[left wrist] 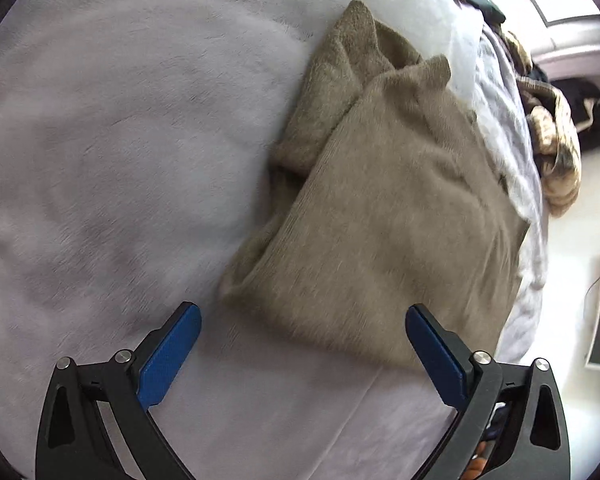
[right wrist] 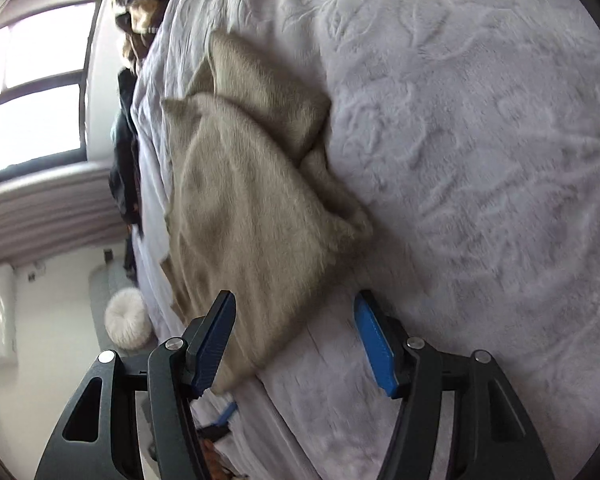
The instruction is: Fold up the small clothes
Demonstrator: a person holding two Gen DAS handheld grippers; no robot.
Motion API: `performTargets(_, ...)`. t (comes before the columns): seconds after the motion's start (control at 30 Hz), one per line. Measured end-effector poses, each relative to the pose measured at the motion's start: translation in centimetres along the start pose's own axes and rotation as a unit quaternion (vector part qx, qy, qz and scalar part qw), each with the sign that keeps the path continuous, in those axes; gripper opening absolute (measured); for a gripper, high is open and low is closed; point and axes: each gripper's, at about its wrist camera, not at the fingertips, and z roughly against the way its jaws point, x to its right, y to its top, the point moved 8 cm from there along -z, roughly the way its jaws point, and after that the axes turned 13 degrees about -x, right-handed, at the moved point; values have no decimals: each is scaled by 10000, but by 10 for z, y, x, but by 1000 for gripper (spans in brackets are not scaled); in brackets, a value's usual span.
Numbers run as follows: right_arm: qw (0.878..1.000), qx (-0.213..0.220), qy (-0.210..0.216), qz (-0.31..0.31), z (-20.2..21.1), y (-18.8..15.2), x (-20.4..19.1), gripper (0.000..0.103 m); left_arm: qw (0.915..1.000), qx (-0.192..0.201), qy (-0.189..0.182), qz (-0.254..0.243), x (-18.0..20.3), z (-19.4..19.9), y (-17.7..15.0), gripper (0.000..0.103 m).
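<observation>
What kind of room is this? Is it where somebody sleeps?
Probably a bedroom. A soft pale blanket covers what looks like a bed, with a folded tan garment lying on it. More clothes are heaped at the bed's edge, and a window lets in daylight.

You have one garment in front of you: a tan knit piece (left wrist: 384, 216) with a soft, slightly fuzzy surface, lying on the pale lilac plush blanket (left wrist: 112, 152) close to the edge of the bed. It is folded over on itself, with a broad flat upper layer and a narrower folded part poking out beyond it at the far end. You can see bunched, creased fabric along one side where the layers meet (right wrist: 332, 184). Its near corner lies flat.
</observation>
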Motion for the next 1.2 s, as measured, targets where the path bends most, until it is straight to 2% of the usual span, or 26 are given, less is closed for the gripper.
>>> performTargets(0.03, 9998, 125, 122, -112, -1, 7, -1, 66, 10000, 39, 33, 25, 1, -1, 4, 84)
performTargets(0.07, 9994, 181, 207, -222, -3, 12, -1, 66, 9997, 78, 218, 50, 1, -3, 8, 61)
performTargets(0.1, 9987, 237, 299, -337, -4, 17, -2, 61, 9989, 73, 464, 84, -2, -5, 10, 49)
performTargets(0.13, 9987, 240, 248, -363, -6, 19, -3, 36, 9981, 67, 607, 112, -5, -7, 13, 31)
performTargets(0.17, 9992, 185, -7, -357, -8, 21, -4, 19, 9989, 88, 448, 95, -3, -7, 15, 18)
performTargets(0.2, 9990, 139, -346, -257, -9, 23, -7, 9, 9996, 111, 246, 66, 1, -4, 15, 18)
performTargets(0.37, 9921, 106, -762, 995, 13, 11, -61, 8, 9937, 731, 392, -759, 27, 40, 0, 17)
performTargets(0.43, 9878, 91, -881, 1280, 22, 2, -71, 8, 9904, 854, 469, -976, 33, 51, -11, 17)
performTargets(0.53, 9846, 55, -1141, 1323, 23, 2, -58, 8, 9908, 714, 627, -963, 24, 42, -14, 17)
performTargets(0.63, 9828, -110, -1539, 1017, 10, 11, -17, 8, 9919, 487, 899, -751, -2, 12, -11, 18)
performTargets(0.7, 9834, -229, -1561, 899, 8, 15, 3, 8, 9932, 411, 855, -674, -12, 2, -9, 20)
performTargets(0.8, 9831, -205, -1603, 855, 22, 13, 10, 12, 9905, 451, 1037, -787, -19, 13, -10, 22)
performTargets(0.9, 9786, -132, -1929, 699, 49, 7, 21, 14, 9857, 464, 1342, -903, -25, 27, -14, 22)
performTargets(0.93, 9772, -73, -2017, 660, 57, 6, 26, 14, 9827, 504, 1554, -867, -29, 33, -14, 22)
performTargets(1.0, 9738, 86, -2140, 760, 73, 4, 22, 16, 9806, 547, 1648, -909, -31, 46, -13, 22)
performTargets(1.07, 9722, 193, -2124, 965, 82, 4, 7, 16, 9819, 636, 1467, -1016, -22, 57, -8, 22)
performTargets(1.2, 9674, 220, -2006, 1531, 76, 17, -36, 16, 9756, 807, 1339, -1539, 19, 62, 14, 22)
